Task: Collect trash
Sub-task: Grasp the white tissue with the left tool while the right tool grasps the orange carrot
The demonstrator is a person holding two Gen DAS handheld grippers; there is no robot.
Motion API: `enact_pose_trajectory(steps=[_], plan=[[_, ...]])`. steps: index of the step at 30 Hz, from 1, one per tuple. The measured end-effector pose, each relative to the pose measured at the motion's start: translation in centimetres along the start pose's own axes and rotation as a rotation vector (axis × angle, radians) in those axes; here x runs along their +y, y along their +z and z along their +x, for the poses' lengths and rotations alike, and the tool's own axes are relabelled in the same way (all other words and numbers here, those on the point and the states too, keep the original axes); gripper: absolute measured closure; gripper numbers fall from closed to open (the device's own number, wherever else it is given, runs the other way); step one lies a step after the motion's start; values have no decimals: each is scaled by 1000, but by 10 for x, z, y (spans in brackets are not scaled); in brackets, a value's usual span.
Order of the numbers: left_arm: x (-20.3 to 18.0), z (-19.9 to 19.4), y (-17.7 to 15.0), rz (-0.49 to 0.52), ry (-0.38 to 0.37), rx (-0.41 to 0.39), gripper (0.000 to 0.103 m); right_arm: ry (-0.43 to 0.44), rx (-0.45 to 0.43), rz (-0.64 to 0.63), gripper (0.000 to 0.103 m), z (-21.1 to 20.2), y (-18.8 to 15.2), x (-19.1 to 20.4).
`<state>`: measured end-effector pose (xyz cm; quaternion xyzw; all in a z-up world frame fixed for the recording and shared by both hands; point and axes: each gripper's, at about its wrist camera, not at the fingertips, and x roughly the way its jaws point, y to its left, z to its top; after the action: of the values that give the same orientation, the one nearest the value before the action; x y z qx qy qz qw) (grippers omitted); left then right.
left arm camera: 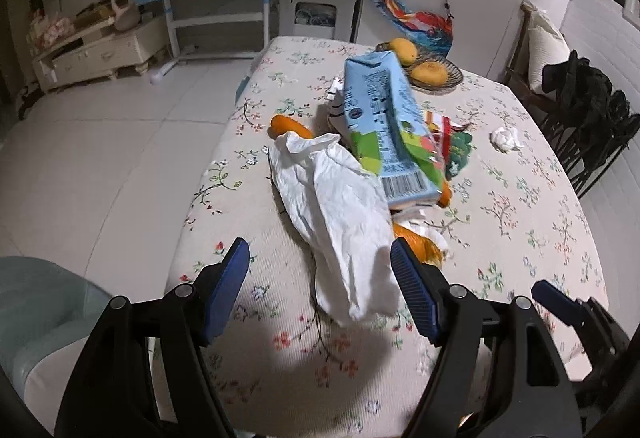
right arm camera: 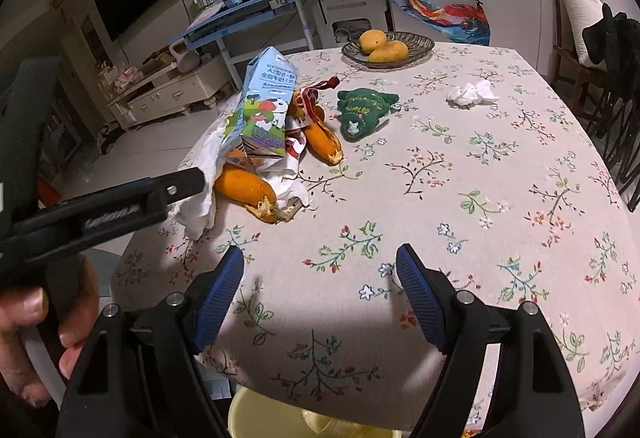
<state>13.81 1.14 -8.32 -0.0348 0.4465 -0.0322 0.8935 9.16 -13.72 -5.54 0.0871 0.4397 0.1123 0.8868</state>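
A trash pile lies on the floral tablecloth [left arm camera: 280, 358]: a crumpled white paper [left arm camera: 340, 222], a blue milk carton [left arm camera: 384, 126] leaning on it, orange mango peels [right arm camera: 244, 190] and a red wrapper [right arm camera: 316, 90]. My left gripper [left arm camera: 320, 278] is open, its jaws on either side of the near end of the white paper; the right pad [left arm camera: 412, 290] is next to the paper. It shows from the side in the right wrist view [right arm camera: 176, 186]. My right gripper [right arm camera: 320, 286] is open and empty above the table's near edge. A crumpled tissue [right arm camera: 472, 92] lies apart at the far right.
A green plush toy [right arm camera: 362, 110] lies beside the pile. A wicker dish [right arm camera: 420, 42] with two mangoes stands at the table's far edge. A yellow bin [right arm camera: 272, 418] is below the near edge. Dark chairs [left arm camera: 588, 126] stand at the right.
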Motion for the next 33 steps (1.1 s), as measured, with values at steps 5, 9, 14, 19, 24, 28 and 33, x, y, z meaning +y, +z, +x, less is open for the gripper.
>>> enact_pose_trajectory(steps=[5,9,14,19,24,28,33], plan=[[9,14,6,-50,-36,33,48,16,-8,-40,28,7,6,11],[7,18,8,-37,-46,41,58,24,-14,-78,28,13,11,21],[9,19,8,-26,-67,55,84,34,-1,-121,30,26,17,30],[14,13,6,-9,-52,48,93,46,12,-154,36,36,22,38],[18,7,4,10,-31,40,94,53,21,-186,39,45,27,46],[19,4,4,31,-13,31,94,61,41,-203,47,54,31,49],[19,2,4,44,-5,26,94,72,67,-209,59,62,31,50]])
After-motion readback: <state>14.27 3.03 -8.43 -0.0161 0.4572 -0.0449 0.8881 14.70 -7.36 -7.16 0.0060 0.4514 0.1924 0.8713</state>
